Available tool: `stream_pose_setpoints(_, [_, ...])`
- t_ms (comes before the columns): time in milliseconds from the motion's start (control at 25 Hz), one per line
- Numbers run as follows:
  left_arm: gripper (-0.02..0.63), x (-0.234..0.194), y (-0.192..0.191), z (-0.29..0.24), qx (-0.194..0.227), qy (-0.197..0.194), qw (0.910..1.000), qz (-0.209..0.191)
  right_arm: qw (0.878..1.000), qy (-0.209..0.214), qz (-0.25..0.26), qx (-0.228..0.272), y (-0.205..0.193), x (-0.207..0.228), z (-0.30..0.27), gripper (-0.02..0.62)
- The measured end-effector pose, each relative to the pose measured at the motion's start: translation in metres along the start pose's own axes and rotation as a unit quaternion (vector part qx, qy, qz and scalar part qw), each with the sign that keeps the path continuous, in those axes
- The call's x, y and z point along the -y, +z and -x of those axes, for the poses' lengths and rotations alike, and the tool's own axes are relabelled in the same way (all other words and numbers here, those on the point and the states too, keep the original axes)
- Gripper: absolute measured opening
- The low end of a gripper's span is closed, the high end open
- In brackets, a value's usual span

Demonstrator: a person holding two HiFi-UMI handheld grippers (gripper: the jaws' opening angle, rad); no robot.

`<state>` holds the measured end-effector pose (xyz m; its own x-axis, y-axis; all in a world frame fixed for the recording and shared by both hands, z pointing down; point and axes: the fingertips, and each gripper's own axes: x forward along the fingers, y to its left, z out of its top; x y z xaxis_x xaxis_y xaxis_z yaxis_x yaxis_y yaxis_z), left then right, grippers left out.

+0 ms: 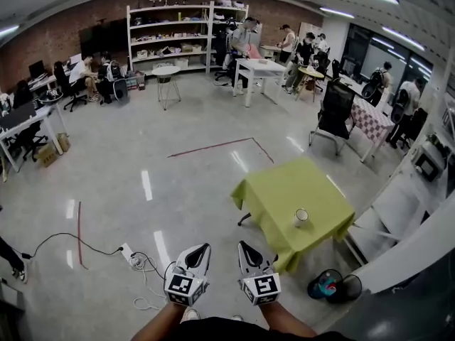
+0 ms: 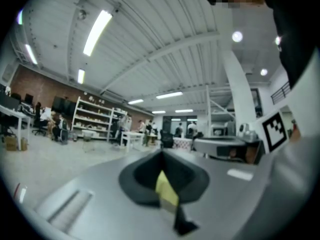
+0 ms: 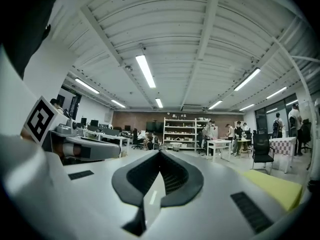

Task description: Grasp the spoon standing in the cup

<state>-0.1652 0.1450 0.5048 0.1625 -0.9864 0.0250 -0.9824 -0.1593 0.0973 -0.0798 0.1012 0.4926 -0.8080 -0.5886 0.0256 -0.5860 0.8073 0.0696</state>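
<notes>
A white cup (image 1: 301, 217) stands near the front right edge of a small table with a yellow-green cloth (image 1: 284, 190). A thin spoon handle in the cup is too small to make out clearly. Both grippers hang low in front of me, short of the table and to its left. My left gripper (image 1: 204, 248) has its jaws together with nothing between them; its own view (image 2: 161, 153) points at the ceiling and the far room. My right gripper (image 1: 244, 246) is shut and empty too (image 3: 160, 151), with the cloth's corner (image 3: 276, 186) at its lower right.
A power strip with white cables (image 1: 134, 256) lies on the floor to the left. A black bin (image 1: 328, 285) sits by the table's near corner. A white bench (image 1: 419, 226) runs along the right. Red tape lines (image 1: 220, 146) mark the floor; desks, chairs and people stand far off.
</notes>
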Motion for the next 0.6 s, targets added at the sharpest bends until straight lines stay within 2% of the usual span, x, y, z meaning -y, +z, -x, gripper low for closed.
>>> stream_pose_setpoints(280, [0.006, -0.010, 0.005, 0.002, 0.010, -0.016, 0.9998, 0.007, 1.000, -0.027, -0.005, 0.014, 0.015, -0.001, -0.003, 0.008])
stream_pose_setpoints(600, [0.006, -0.036, -0.006, 0.014, -0.022, -0.044, 0.9988, 0.004, 0.998, -0.064, -0.009, 0.002, -0.001, -0.022, -0.013, 0.008])
